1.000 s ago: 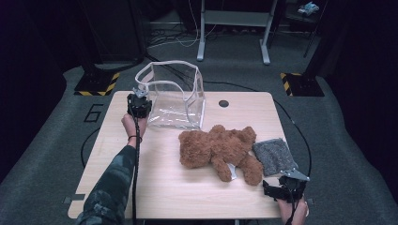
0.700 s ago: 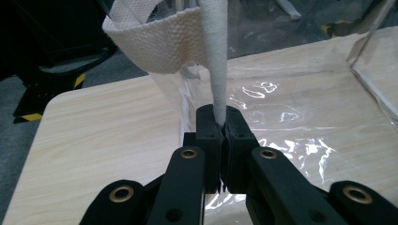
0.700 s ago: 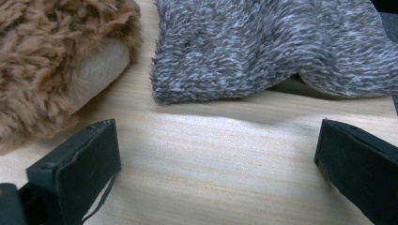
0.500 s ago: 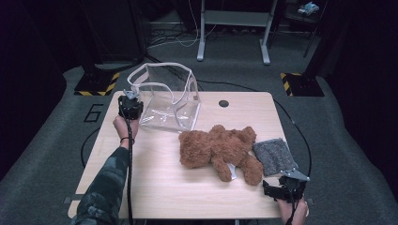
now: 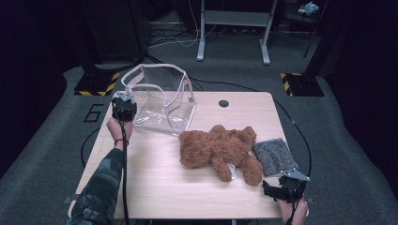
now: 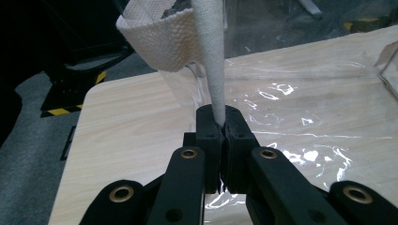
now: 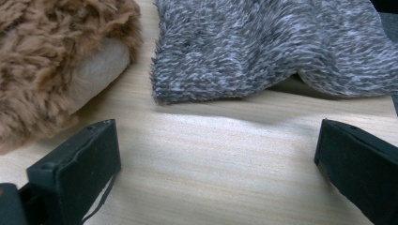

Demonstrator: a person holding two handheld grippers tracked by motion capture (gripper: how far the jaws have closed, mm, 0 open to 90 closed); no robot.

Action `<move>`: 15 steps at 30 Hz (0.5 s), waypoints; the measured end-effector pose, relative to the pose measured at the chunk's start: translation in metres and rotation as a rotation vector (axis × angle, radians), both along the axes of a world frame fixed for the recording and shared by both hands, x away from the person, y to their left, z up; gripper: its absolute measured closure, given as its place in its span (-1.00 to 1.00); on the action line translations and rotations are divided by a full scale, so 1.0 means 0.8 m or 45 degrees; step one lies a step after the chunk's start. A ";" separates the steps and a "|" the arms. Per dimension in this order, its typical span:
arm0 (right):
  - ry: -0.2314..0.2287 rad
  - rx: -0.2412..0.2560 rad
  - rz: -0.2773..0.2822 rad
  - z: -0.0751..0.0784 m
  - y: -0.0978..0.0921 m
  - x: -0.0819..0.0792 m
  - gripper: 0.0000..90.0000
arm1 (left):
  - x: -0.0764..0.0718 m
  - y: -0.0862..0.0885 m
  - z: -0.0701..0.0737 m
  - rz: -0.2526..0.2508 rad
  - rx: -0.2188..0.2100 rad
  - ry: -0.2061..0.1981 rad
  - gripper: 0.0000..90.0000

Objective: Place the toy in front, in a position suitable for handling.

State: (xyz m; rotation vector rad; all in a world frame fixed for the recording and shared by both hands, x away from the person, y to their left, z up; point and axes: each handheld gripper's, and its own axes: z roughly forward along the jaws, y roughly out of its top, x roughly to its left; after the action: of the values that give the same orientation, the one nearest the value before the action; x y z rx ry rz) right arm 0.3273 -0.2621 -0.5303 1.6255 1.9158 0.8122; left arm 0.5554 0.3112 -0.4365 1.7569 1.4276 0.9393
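Here the white woven trim (image 6: 213,61) of the clear bag (image 5: 162,101) is pinched between the closed jaws of the left claw (image 6: 224,125), apparently so that the bag's mouth is kept up and open at the far left of the worktop (image 5: 155,187). The bag is seen as a soft box of transparent, glossy film edged in white, its wrinkled floor spread just beyond and to one side of that claw. The right claw (image 7: 216,159) is held wide apart and empty, low over bare wood at the near right corner, probably in readiness for a pick. Directly ahead of it the grey fuzzy cloth (image 7: 277,47) is laid flat, and the brown teddy bear (image 7: 51,61) is lying beside its left jaw.
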 end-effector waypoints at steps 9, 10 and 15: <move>-0.001 -0.001 0.000 0.000 0.000 0.000 -1.00 | -0.008 0.022 -0.001 0.045 0.000 0.001 0.94; -0.001 -0.001 0.001 0.000 0.000 0.000 -1.00 | -0.009 0.024 -0.001 0.048 -0.002 -0.004 0.94; -0.001 -0.001 -0.001 0.000 0.000 0.000 -1.00 | -0.014 0.037 -0.002 0.075 -0.007 -0.010 0.94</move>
State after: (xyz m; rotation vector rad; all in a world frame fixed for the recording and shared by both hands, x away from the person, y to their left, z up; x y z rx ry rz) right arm 0.3273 -0.2620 -0.5303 1.6256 1.9145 0.8114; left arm 0.5442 0.3404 -0.4384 1.7135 1.4828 0.9715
